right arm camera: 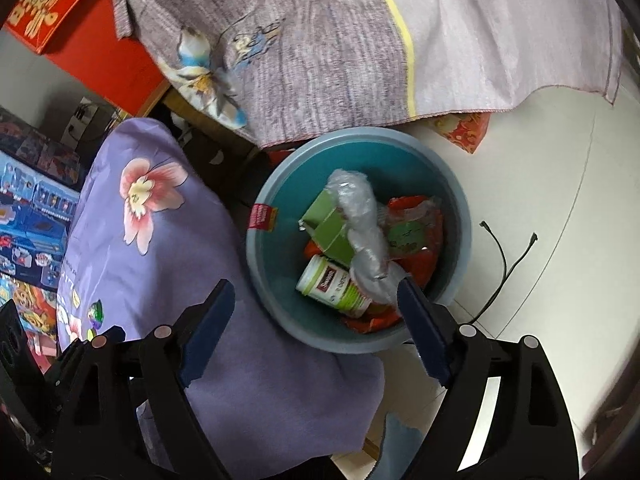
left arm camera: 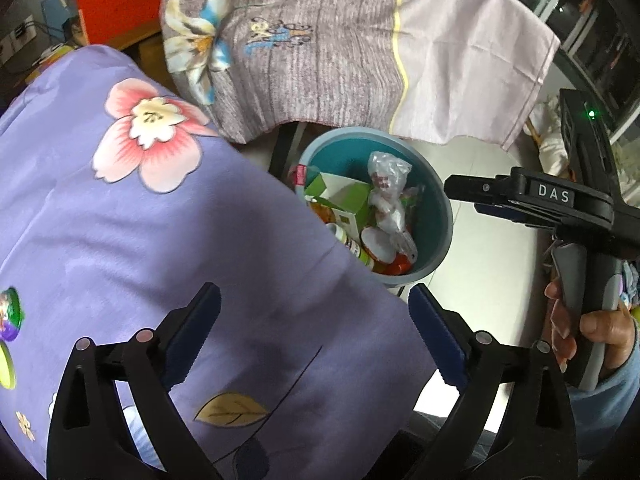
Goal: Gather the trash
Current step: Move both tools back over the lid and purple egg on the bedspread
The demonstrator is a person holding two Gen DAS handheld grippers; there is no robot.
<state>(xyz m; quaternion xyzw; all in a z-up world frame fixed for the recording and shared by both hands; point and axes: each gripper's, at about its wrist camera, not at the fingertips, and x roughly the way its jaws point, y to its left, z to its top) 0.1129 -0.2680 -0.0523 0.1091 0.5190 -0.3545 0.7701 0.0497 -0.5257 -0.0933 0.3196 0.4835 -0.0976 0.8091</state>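
Note:
A blue-grey round trash bin stands on the floor beside the purple flowered cloth; it also shows in the left wrist view. It holds a green carton, a crumpled clear plastic bag, a green-and-white bottle and red wrappers. My right gripper is open and empty, above the bin's near rim. My left gripper is open and empty over the purple cloth. The right gripper shows from the side in the left wrist view, to the right of the bin.
A grey-lilac flowered sheet hangs behind the bin. A black cable lies on the white tile floor right of the bin. Small colourful items lie on the purple cloth at left. A red cabinet and toy boxes stand at left.

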